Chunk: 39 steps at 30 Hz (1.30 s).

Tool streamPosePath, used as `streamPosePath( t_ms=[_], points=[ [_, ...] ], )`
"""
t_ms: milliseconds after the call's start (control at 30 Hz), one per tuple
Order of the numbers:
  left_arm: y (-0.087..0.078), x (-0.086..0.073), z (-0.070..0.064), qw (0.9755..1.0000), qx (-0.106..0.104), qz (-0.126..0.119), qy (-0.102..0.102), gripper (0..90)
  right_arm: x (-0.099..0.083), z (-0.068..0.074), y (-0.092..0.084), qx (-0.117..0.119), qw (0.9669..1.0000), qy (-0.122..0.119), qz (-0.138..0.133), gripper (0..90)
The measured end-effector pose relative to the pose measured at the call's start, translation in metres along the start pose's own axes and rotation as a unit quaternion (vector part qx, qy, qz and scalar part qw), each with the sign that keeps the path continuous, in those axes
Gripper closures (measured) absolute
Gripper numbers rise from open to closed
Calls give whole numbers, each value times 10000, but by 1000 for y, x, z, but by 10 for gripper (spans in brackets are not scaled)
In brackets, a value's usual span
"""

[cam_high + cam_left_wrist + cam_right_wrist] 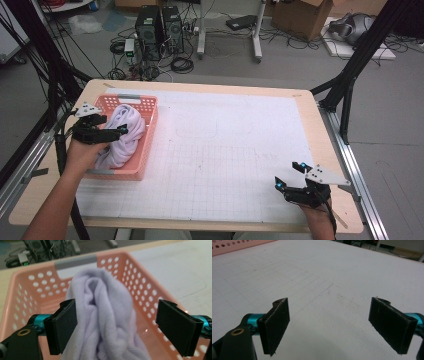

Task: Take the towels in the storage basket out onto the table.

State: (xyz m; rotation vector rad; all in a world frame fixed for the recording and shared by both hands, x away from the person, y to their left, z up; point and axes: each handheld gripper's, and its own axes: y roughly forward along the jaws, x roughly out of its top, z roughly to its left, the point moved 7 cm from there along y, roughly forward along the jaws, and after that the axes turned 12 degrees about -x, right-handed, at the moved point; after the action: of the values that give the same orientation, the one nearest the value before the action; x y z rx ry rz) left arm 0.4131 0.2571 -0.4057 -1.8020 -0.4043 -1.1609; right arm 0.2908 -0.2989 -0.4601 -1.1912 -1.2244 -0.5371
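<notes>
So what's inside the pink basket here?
The pink basket holds one bunched lavender fleece cloth, piled above the rim. The left claw stands open around it. The cloth covers most of the floor, so anything under it is hidden.

Wooden table [320, 131]; white grid mat [225, 150], pink basket [145, 145].

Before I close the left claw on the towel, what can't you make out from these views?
- Basket floor: in the high view and the left gripper view, the lavender towel covers it, so anything beneath is hidden.
- Towel's lower end: cut off by the left gripper view's bottom edge.
- Left claw: open around the towel; contact with the pads is unclear.
- Right claw: open above the table, height unclear.
</notes>
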Motion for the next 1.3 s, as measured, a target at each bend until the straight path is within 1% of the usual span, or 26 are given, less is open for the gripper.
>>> streamPosePath(
  t_ms=[33,67,100,133,167,200,233,267,333,367,400,433,467,567,633,700,733,767,867,900,933,967,1033,1167,1233,1300],
  points=[
    [2,-2,3,9999,38,90,-45,178,0,0,0,3,10000,24,12,159],
    [2,-2,3,9999,38,90,-45,179,0,0,0,6,10000,16,15,159],
    [4,-8,10,9993,152,305,-123,180,0,0,0,1,10000,1,3,159],
    [4,-8,10,9993,152,305,-123,180,0,0,0,4,10000,1,5,159],
    [6,-11,13,9988,197,413,-193,180,0,0,0,4,10000,1,5,159],
    [8,-15,15,9982,183,527,-234,183,0,1,0,5,10000,-5,11,159],
    [11,-22,18,9970,168,700,-283,183,0,1,0,3,10000,-29,1,159],
    [12,-24,20,9969,185,707,-300,181,0,1,0,9,10000,2,32,159],
    [13,-25,21,9966,201,733,-318,176,-1,1,0,11,10000,-25,34,159],
    [16,-28,22,9956,170,849,-364,175,-1,1,0,9,10000,-20,40,159],
    [16,-28,22,9956,170,849,-364,174,-1,1,0,7,10000,-21,36,159],
    [20,-31,23,9941,111,966,-485,171,-1,1,0,5,10000,-21,33,159],
    [22,-33,24,9931,76,1016,-579,170,-1,2,0,14,10000,-11,38,159],
    [25,-37,27,9910,-12,1107,-756,158,-1,2,0,15,10000,-21,50,159],
    [27,-39,26,9897,-62,1191,-797,157,-1,2,0,20,10000,-42,61,159],
    [31,-42,24,9878,-144,1323,-807,150,-1,2,1,11,10000,-44,53,159],
    [33,-44,23,9865,-214,1412,-806,139,-1,3,1,9,10000,-51,55,159],
    [35,-45,23,9857,-260,1439,-833,131,-2,3,1,20,10000,-38,79,159],
    [37,-47,24,9840,-293,1495,-927,133,-2,4,1,27,9999,-61,80,159],
    [37,-47,24,9836,-331,1479,-979,152,-2,3,1,26,9999,-65,82,160],
    [37,-47,24,9836,-331,1479,-979,200,-2,3,1,26,9999,-65,82,160],
    [36,-47,24,9829,-437,1466,-1027,250,-2,3,0,14,9999,-61,101,160],
    [34,-46,23,9833,-459,1447,-1005,335,-2,2,0,-6,9999,-81,86,160],
    [33,-45,22,9842,-484,1391,-988,477,-2,1,-1,-24,10000,-21,93,160],
    [33,-44,22,9839,-515,1370,-1026,526,-2,1,-1,-42,10000,-23,83,160],
    [31,-43,22,9841,-518,1325,-1062,554,-1,1,-1,-54,9999,-25,84,161]
  ],
)
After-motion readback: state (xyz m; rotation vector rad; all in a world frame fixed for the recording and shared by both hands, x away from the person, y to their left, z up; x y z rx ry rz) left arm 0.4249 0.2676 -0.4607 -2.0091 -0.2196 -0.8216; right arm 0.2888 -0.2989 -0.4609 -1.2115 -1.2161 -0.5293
